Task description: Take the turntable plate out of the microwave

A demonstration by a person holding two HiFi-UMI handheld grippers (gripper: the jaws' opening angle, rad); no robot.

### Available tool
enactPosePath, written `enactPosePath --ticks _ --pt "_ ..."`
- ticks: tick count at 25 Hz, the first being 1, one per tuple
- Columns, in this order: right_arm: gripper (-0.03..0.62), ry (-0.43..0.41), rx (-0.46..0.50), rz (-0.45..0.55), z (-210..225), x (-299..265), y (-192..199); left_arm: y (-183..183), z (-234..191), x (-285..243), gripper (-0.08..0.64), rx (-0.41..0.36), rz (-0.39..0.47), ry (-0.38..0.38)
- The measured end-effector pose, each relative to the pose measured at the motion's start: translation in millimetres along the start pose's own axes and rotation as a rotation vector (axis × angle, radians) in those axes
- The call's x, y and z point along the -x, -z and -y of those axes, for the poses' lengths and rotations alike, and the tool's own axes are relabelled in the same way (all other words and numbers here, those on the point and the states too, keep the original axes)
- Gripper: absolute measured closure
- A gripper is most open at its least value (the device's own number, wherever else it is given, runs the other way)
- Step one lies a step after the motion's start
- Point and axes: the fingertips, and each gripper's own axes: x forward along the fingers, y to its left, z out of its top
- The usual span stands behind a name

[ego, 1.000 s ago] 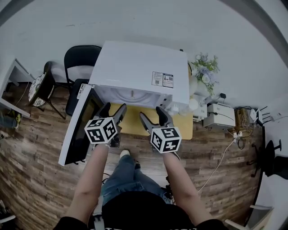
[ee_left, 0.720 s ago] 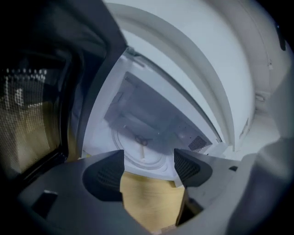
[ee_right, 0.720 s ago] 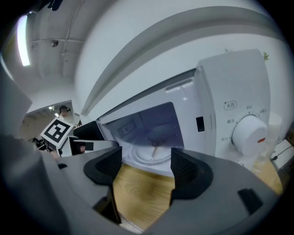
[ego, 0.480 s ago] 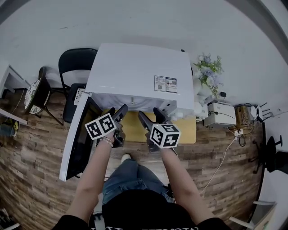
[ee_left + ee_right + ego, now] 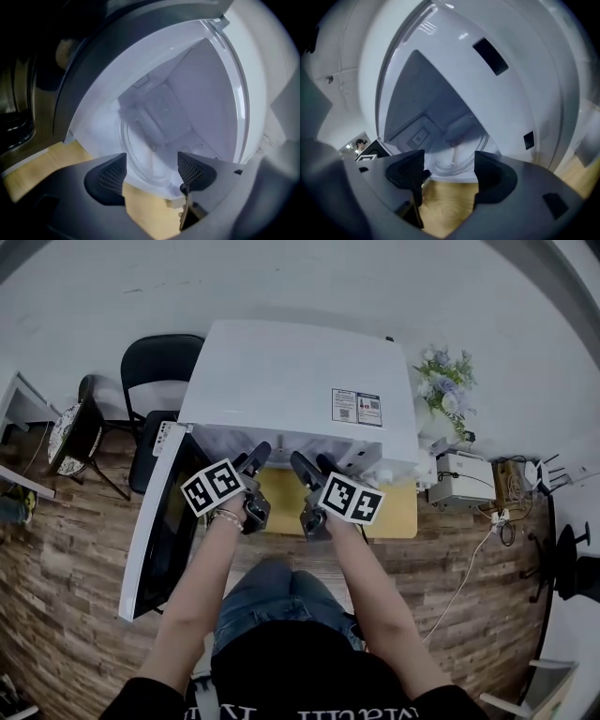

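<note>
A clear glass turntable plate [image 5: 140, 157] lies flat on the floor inside the white microwave [image 5: 291, 381], whose door [image 5: 150, 521] stands swung wide open at its left.

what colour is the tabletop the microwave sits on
Light yellow wood; the tabletop shows best in the head view.

You have rolled your left tongs [image 5: 255, 460] and right tongs [image 5: 311, 465], drawn them closer together, and carried them forward to the microwave's [image 5: 291, 371] open mouth.
</note>
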Motion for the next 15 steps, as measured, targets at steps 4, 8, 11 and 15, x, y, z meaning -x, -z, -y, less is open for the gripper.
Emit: enactPosePath --ticks 4,8,11,15 --pt "0.245 0.011 -0.121 -0.006 9 -10 3 -1 -4 -3 0.218 0.045 0.023 0.013" --pt "0.245 0.017 -0.187 -0.006 12 -18 10 -4 -4 -6 0.219 0.062 0.051 0.018" --pt "0.252 0.014 -0.257 0.002 15 -23 14 -6 -5 -6 0.223 0.08 0.073 0.015" --pt "0.253 -0.019 -0.361 0.015 13 -26 13 -7 -11 -5 0.278 0.193 0.099 0.027"
